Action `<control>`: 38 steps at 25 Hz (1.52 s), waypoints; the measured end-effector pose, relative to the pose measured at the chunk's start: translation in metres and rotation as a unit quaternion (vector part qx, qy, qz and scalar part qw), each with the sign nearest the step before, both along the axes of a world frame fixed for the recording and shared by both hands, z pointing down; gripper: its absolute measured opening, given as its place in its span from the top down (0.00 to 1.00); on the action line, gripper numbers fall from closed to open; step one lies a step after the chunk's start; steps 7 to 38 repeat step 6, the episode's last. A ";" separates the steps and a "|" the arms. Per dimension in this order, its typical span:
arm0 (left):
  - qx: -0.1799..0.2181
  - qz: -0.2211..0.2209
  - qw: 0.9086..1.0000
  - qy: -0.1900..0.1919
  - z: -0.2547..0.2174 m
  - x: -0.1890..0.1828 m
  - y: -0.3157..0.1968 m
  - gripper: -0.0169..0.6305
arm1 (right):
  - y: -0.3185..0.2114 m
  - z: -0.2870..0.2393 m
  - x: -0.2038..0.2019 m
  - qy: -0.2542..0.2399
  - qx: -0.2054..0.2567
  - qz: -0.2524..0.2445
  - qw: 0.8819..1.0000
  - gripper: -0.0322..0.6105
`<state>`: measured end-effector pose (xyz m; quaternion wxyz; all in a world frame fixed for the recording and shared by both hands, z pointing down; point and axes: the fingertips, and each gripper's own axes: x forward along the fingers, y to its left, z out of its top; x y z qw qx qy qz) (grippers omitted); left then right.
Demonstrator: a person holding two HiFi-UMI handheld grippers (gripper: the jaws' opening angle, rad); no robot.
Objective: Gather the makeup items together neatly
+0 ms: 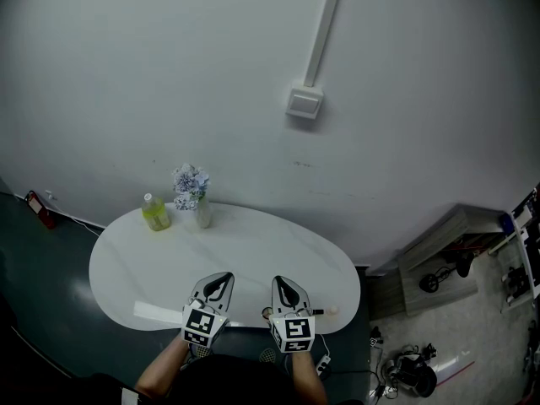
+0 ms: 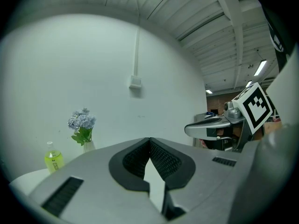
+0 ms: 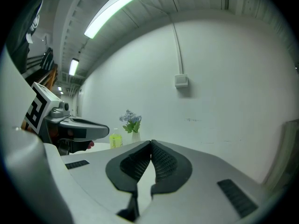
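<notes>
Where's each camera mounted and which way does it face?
Head view: on the person's head, steeply down at the white table; shows left gripper and right gripper.
Left gripper view: on the left gripper, along its shut jaws toward the wall; right gripper at right.
Right gripper view: on the right gripper, same heading, jaws shut; left gripper at left.
Shared: all see the green bottle, flower vase and wall box.

I work in a lab-like room, surface conduit (image 1: pixel 325 28) to a wall box (image 1: pixel 304 103), strip light (image 3: pixel 119 3), cables (image 1: pixel 396 363) strewn on floor (image 1: pixel 481 336)
</notes>
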<state>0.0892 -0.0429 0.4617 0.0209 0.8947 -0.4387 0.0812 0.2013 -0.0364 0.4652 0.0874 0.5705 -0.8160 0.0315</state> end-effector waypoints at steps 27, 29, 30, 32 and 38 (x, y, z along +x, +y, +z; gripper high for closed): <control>-0.001 0.002 1.000 -0.003 0.000 0.001 0.002 0.95 | 0.002 -0.001 0.001 -0.002 -0.001 0.000 1.000 0.90; -0.001 0.002 1.000 -0.003 0.000 0.001 0.002 0.95 | 0.002 -0.001 0.001 -0.002 -0.001 0.000 1.000 0.90; -0.001 0.002 1.000 -0.003 0.000 0.001 0.002 0.95 | 0.002 -0.001 0.001 -0.002 -0.001 0.000 1.000 0.90; -0.001 0.002 1.000 -0.003 0.000 0.001 0.002 0.95 | 0.002 -0.001 0.001 -0.002 -0.001 0.000 1.000 0.90; -0.001 0.002 1.000 -0.003 0.000 0.001 0.002 0.95 | 0.002 -0.001 0.001 -0.002 -0.001 0.000 1.000 0.90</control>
